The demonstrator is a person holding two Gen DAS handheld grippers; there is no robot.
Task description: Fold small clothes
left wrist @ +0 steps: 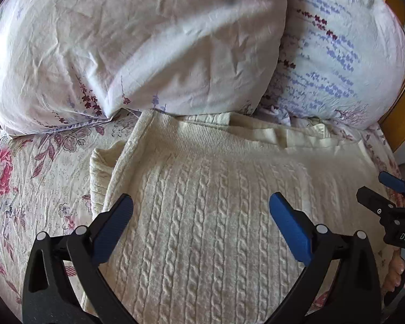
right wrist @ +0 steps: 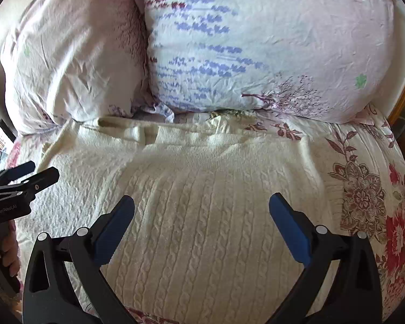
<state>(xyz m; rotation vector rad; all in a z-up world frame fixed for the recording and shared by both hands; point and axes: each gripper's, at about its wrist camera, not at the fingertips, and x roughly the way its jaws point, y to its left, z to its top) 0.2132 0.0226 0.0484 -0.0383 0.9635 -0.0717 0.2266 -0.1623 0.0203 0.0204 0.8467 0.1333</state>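
A: what kind of place is shown here?
B: a home bedroom – a bed spread with a floral sheet (right wrist: 364,189), two plump pillows (left wrist: 137,46) propped at its head, a wooden bed frame (left wrist: 397,113) glimpsed behind them

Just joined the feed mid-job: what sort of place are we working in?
Most likely a bedroom, on a bed: two floral pillows at the head, a flowered bedspread underneath, and the cream cable-knit sweater spread on it.

sweater (left wrist: 202,216) near edge cut off, far hem tucked under pillows (left wrist: 137,40)
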